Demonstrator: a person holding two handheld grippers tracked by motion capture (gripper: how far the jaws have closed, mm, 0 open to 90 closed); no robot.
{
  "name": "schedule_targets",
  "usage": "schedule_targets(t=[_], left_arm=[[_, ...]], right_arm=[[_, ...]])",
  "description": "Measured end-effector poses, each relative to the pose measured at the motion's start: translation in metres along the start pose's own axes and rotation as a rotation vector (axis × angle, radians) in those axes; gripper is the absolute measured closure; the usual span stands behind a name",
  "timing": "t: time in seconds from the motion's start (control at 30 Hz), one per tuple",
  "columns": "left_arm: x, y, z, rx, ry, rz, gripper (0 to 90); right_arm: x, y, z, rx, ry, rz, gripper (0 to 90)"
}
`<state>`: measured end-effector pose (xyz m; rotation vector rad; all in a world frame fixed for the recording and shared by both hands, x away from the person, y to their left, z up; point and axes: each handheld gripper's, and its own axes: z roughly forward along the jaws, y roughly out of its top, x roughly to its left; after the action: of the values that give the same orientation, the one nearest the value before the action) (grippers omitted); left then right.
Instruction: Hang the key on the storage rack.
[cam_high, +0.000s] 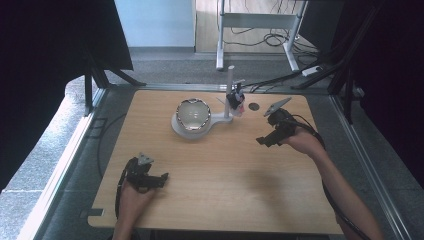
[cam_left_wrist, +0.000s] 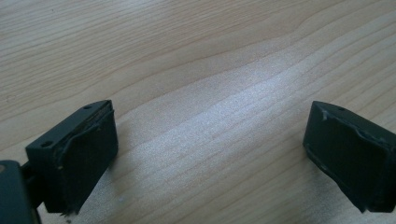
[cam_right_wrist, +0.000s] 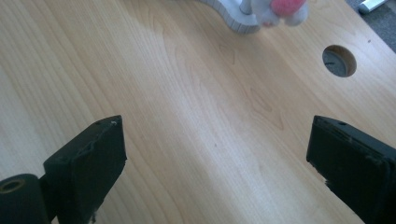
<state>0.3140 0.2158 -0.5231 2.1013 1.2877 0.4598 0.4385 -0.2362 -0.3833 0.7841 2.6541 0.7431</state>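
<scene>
A shiny metal bowl (cam_high: 191, 114) rests on a white stand base (cam_high: 218, 120) at the back middle of the wooden table (cam_high: 215, 175). A white post (cam_high: 230, 82) rises from that base, with a small dark and pink object (cam_high: 236, 99) hanging on it; its pink and white underside (cam_right_wrist: 280, 10) shows in the right gripper view. My left gripper (cam_high: 163, 179) is near the front left, open over bare wood (cam_left_wrist: 210, 135). My right gripper (cam_high: 263, 141) is at the right, open, pointing toward the base's edge (cam_right_wrist: 236, 21), well short of it.
A round cable hole (cam_high: 254, 106) (cam_right_wrist: 339, 60) lies in the tabletop right of the stand. Cables trail from both grippers. Metal rails run along the table's left and right sides. A white desk frame (cam_high: 260, 22) and floor cables stand beyond the far edge.
</scene>
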Motion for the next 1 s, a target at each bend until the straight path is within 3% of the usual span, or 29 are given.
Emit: schedule_targets(t=[1.0], left_arm=[[0.0,0.0,0.0,-0.002,0.0,-0.006,3.1]], right_arm=[[0.015,-0.071,-0.039,-0.035,-0.045,0.043,5.4]])
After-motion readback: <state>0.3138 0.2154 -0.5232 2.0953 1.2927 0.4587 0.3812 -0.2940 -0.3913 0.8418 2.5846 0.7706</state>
